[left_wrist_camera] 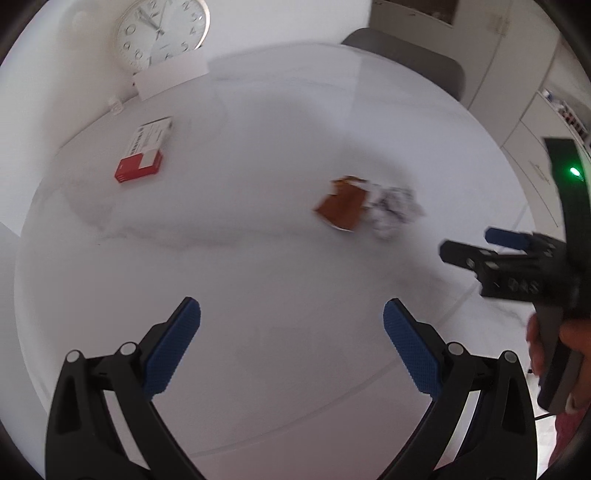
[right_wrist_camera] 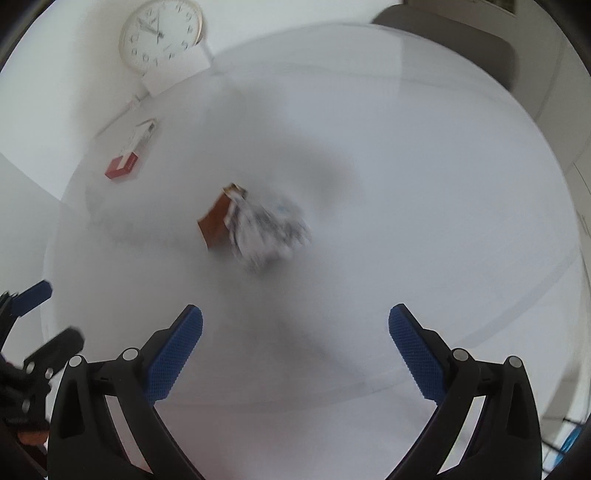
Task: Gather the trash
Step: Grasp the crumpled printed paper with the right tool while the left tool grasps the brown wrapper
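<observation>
Blue-padded jaws of the left gripper [left_wrist_camera: 291, 325] stand spread wide over the round white table [left_wrist_camera: 258, 280], grasping nothing. The right gripper [right_wrist_camera: 295, 328] is likewise released and empty, hovering just short of the trash. Mid-table, a crumpled paper ball [right_wrist_camera: 269, 232] lies touching a brown wrapper [right_wrist_camera: 216, 221] on its left. Farther left sits a red-and-white box [left_wrist_camera: 144, 155]. At the far edge a wall clock [left_wrist_camera: 162, 31] leans above a white card [left_wrist_camera: 170, 75].

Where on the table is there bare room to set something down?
Bare: the near table between the tools and the crumpled paper, and the far right side toward the chair. Crowded: the middle, where brown wrapper meets paper; the red box sits left.
</observation>
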{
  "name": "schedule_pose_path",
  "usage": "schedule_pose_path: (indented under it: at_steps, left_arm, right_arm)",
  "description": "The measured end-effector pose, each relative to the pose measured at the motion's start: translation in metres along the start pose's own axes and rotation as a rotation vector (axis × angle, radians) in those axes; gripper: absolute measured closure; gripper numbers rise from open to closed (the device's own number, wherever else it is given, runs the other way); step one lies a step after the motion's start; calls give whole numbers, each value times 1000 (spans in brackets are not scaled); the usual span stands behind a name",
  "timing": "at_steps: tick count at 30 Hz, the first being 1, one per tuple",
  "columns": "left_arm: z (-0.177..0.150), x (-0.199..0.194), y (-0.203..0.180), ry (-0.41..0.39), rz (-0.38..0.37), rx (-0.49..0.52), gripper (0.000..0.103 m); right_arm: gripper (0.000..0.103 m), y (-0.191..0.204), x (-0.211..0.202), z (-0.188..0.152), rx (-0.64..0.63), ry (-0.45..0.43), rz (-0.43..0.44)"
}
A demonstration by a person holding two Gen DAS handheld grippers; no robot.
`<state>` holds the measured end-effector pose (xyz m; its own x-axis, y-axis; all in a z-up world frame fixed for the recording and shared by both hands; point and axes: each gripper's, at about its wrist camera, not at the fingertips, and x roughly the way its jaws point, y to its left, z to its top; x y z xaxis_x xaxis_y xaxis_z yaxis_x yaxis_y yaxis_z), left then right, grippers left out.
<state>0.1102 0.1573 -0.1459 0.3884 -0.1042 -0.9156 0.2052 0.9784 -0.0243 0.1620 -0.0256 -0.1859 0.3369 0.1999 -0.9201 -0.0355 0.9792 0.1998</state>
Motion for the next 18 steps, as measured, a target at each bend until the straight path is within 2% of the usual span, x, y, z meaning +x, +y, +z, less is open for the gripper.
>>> schedule_pose_path:
  at_steps: [5, 7, 10, 12, 15, 18]
  left_arm:
    - [11, 18, 30, 16, -23, -12, 8]
    - [13, 25, 35, 23, -33, -11, 8]
    - [17, 34, 39, 32, -46, -13, 8]
    - [20, 39, 40, 31, -58, -14, 8]
    - [25, 45, 37, 29, -78, -10, 8]
    - [31, 50, 29, 29, -112, 19, 8]
  right_arm:
    - [3, 18, 43, 31, -106, 68, -10]
    - [3, 24, 55, 39, -192, 92, -46]
    - [17, 27, 64, 46, -264, 109, -79]
    - [37, 25, 67, 49, -265, 130, -59]
    - [46, 21, 66, 51, -254, 134, -45]
    - [50, 16, 61, 50, -246, 127, -37]
